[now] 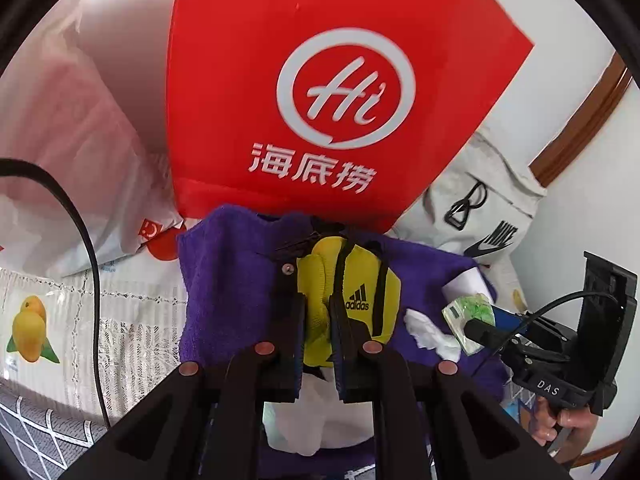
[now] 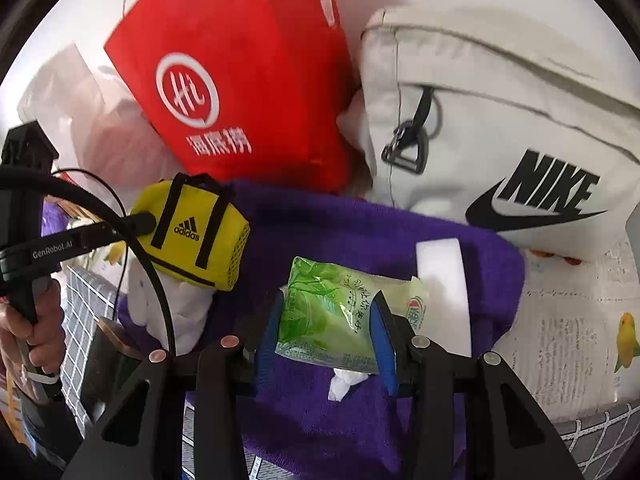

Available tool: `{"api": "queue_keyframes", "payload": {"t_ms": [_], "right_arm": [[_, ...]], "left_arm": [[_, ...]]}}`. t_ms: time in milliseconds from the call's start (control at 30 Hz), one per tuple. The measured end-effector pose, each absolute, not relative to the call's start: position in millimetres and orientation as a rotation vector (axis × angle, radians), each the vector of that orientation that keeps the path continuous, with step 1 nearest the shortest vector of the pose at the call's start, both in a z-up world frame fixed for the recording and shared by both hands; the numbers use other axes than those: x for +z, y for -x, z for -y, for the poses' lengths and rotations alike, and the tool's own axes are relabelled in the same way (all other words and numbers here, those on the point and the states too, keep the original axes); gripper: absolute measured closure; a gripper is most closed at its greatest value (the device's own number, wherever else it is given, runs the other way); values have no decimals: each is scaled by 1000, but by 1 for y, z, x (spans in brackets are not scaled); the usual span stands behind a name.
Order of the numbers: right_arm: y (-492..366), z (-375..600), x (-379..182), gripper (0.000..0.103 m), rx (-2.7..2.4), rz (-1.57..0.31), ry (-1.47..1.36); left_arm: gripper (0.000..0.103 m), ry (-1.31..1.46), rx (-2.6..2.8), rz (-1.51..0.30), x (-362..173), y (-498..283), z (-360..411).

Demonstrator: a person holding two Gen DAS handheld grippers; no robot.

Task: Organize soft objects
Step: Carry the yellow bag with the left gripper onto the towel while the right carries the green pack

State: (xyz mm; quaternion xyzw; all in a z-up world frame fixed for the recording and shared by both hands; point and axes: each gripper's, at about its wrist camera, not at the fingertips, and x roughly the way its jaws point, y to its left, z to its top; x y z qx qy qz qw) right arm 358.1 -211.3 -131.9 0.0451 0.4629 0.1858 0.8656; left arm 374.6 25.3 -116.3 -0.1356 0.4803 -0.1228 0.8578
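While your left gripper point(image 1: 316, 332) is clamped on the yellow pouch point(image 1: 352, 296) and your right gripper point(image 2: 328, 332) grips the green tissue pack point(image 2: 332, 312), both carried over the purple towel point(image 2: 360, 232), next set each down neatly.

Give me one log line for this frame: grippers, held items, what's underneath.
left gripper: shut on yellow bag | right gripper: shut on green packet | under both: purple towel

Left wrist view: looks steeply down along its tongs point(image 1: 316, 320), close over the purple towel point(image 1: 232, 280). Right wrist view: same tilt, just beside. Shared: towel point(image 2: 320, 232), red bag point(image 1: 320, 80) point(image 2: 240, 80), white Nike bag point(image 1: 480, 208) point(image 2: 500, 120), each other's tongs.
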Motion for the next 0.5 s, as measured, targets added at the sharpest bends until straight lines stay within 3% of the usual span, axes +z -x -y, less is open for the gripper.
{"api": "queue_keyframes", "payload": {"t_ms": [500], "right_arm": [[-371, 194, -157, 60, 387, -1037, -59]], "left_arm": [[89, 254, -248, -1033, -129, -376, -19]]}}
